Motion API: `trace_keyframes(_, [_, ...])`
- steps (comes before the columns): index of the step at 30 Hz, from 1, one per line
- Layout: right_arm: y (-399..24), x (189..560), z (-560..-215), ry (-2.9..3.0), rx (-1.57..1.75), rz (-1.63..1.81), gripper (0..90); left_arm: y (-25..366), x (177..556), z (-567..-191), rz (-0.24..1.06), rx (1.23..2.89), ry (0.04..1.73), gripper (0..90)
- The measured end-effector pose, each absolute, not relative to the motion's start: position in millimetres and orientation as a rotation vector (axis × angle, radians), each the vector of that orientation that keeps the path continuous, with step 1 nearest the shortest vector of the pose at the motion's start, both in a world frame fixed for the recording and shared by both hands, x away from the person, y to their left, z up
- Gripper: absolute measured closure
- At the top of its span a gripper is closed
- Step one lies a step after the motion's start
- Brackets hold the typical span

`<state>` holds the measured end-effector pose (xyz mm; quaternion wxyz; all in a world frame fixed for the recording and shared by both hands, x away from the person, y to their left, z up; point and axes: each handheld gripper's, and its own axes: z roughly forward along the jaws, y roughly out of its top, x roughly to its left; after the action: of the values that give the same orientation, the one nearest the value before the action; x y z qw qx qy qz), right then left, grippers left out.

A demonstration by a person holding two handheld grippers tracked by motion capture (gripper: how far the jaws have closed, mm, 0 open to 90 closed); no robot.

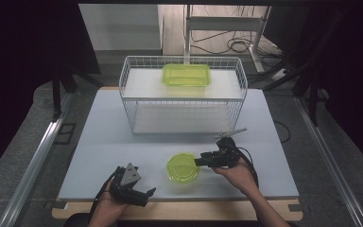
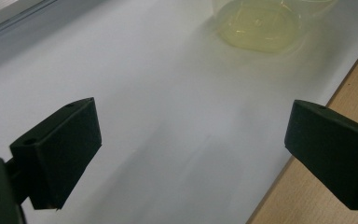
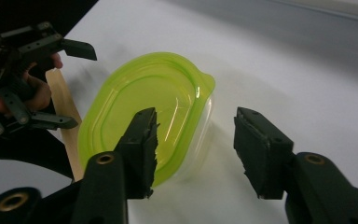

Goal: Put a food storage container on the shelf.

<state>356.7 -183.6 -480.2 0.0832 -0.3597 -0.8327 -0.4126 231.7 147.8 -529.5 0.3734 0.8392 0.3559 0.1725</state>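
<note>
Left gripper (image 1: 147, 191) at the near left of the white table (image 1: 104, 142), resting in the hand, jaws spread wide over bare tabletop with nothing between them. In the left gripper view, the same wide gap, table surface below, wooden edge (image 2: 307, 186) along the right. Just right of it, round green lidded container (image 1: 183, 167) standing on the table near the front edge. Further right, right gripper (image 1: 197, 161) at the container's right rim, jaws half open: in the right gripper view, one jaw over the green lid (image 3: 144, 107), the other off to the side, neither pad visibly pressing. Behind, white wire rack (image 1: 182, 94) holding a rectangular green container (image 1: 186, 75) on its upper shelf.
</note>
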Motion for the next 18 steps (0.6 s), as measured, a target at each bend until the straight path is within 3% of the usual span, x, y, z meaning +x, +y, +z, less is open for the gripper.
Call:
trace_keyframes(7, [-174, 368, -489, -2.447, -1.07, -1.163, 60.9, 146, 231, -529, 0.452, 2.161, 0.898, 3.7])
trace_keyframes(13, [-178, 374, -494, -2.306, -1.103, -1.127, 78.0, 145, 230, -529, 0.457, 2.169, 0.891, 3.9])
trace_keyframes(18, [-177, 372, -490, -2.26, -1.073, -1.107, 81.0, 144, 230, -529, 0.461, 2.173, 0.887, 3.9])
